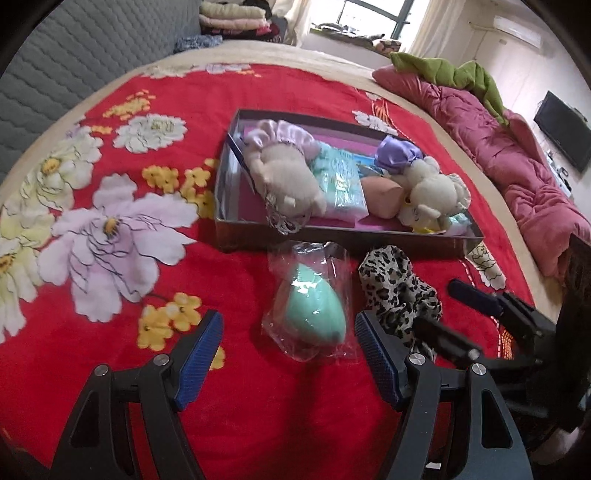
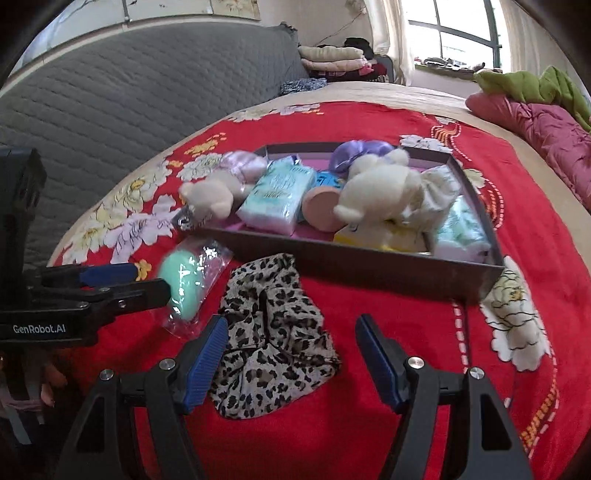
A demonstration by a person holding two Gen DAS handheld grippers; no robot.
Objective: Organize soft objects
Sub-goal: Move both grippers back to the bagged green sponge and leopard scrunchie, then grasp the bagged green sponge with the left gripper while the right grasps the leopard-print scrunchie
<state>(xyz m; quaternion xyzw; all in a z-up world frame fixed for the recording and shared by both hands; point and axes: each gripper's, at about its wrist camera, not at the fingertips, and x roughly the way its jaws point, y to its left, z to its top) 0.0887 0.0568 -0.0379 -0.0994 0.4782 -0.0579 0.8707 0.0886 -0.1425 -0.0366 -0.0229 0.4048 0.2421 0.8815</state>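
Note:
On the red flowered blanket lies a mint-green sponge in a clear bag, in front of a dark shallow box. Beside the sponge on the right is a leopard-print cloth. My left gripper is open, its blue pads on either side of the bagged sponge, apart from it. My right gripper is open above the leopard cloth, which lies by its left pad. The box holds plush toys, tissue packs and a pink sponge.
A grey quilted headboard runs along the left. A pink quilt with a green blanket lies at the right. Folded clothes are stacked at the back. The other gripper shows in each view at the edge.

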